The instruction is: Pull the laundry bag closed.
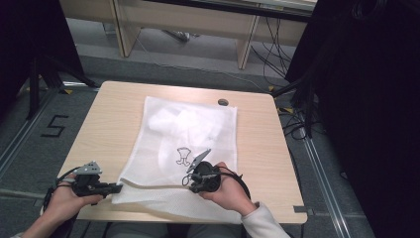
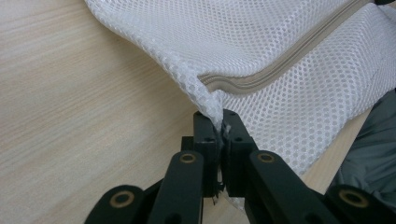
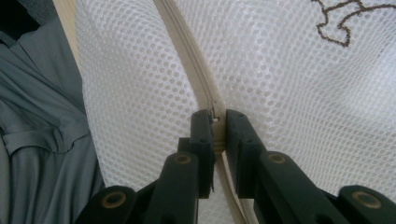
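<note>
A white mesh laundry bag point(image 1: 198, 124) lies flat on the wooden table point(image 1: 262, 148), with white cloth inside it and a small dark drawing point(image 1: 184, 155) on its face. A beige zipper point(image 2: 280, 60) runs along its near edge. My left gripper point(image 1: 116, 187) holds the bag's near left corner, its jaws shut on the mesh point(image 2: 216, 119) just past the zipper's end. My right gripper point(image 1: 193, 186) sits over the near edge at mid-table, jaws shut on the zipper pull point(image 3: 215, 120) where the zipper point(image 3: 187, 46) meets them.
A small dark round cap point(image 1: 223, 102) sits in the table top just beyond the bag's far right corner. Bare wood lies left and right of the bag. Black curtains and floor cables point(image 1: 297, 124) flank the table. The person's grey clothing point(image 3: 42, 140) is below the near edge.
</note>
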{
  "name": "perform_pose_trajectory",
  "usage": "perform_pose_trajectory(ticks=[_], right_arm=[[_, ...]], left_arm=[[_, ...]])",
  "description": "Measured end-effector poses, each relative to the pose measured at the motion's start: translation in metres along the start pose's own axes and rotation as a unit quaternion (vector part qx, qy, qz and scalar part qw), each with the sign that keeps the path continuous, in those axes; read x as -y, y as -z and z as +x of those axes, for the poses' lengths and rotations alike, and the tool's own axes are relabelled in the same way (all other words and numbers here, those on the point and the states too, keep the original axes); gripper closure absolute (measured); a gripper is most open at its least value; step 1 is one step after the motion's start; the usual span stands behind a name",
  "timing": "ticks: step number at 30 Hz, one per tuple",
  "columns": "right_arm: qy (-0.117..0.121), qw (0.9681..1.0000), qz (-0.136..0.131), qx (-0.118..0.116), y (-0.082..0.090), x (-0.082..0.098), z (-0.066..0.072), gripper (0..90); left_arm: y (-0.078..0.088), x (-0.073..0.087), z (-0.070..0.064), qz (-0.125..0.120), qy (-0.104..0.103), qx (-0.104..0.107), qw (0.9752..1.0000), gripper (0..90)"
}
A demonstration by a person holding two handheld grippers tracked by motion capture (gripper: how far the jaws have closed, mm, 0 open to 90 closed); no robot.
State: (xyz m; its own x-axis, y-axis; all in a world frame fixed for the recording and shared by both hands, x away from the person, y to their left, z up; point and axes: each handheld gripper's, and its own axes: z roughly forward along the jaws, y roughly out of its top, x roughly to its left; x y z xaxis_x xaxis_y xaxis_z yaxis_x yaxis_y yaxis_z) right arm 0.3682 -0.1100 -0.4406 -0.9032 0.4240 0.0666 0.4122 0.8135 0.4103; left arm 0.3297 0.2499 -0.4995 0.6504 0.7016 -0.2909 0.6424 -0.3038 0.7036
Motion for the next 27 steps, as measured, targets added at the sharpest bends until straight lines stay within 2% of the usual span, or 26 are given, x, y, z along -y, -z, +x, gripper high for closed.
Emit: perform_pose_trajectory(ticks=[2, 6, 9, 11, 16, 18, 19, 21, 27], right_arm=[[-0.002, 1.0000, 0.000, 0.000, 0.0009, 0.0013, -0.0020, 82.3], [0.000, 1.0000, 0.001, 0.002, 0.0011, 0.0023, -0.0025, 82.3], [-0.005, 1.0000, 0.000, 0.002, 0.0029, 0.0039, -0.0036, 82.3], [-0.005, 1.0000, 0.001, 0.002, 0.0030, 0.0042, -0.0037, 82.3], [-0.005, 1.0000, -0.001, 0.004, 0.0035, 0.0047, -0.0029, 82.3], [-0.008, 1.0000, 0.001, 0.004, 0.0042, 0.0050, -0.0029, 82.3], [-0.001, 1.0000, -0.001, 0.003, 0.0034, 0.0055, -0.0043, 82.3], [-0.009, 1.0000, -0.001, 0.000, 0.0040, 0.0060, -0.0050, 82.3], [-0.010, 1.0000, 0.000, 0.002, 0.0050, 0.0065, -0.0052, 82.3]], left_arm=[[-0.0008, 0.0004, 0.0002, -0.007, 0.000, -0.002, 1.0000, 86.0], [-0.0002, -0.0002, 0.0003, 0.000, 0.001, -0.002, 1.0000, 86.1], [-0.0009, 0.0004, 0.0002, -0.008, 0.002, -0.002, 1.0000, 86.0], [0.0006, -0.0002, 0.0004, 0.001, -0.001, -0.003, 1.0000, 86.0], [0.0001, -0.0002, 0.0007, 0.001, -0.001, 0.001, 1.0000, 86.0], [-0.0005, -0.0001, -0.0005, -0.002, 0.008, -0.002, 1.0000, 86.0], [-0.0007, -0.0004, 0.0004, 0.000, 0.003, 0.001, 1.0000, 86.0], [-0.0014, 0.0002, 0.0002, -0.009, 0.004, -0.003, 0.9999, 86.1], [-0.0007, 0.0003, 0.0004, -0.007, 0.002, -0.003, 1.0000, 86.1]])
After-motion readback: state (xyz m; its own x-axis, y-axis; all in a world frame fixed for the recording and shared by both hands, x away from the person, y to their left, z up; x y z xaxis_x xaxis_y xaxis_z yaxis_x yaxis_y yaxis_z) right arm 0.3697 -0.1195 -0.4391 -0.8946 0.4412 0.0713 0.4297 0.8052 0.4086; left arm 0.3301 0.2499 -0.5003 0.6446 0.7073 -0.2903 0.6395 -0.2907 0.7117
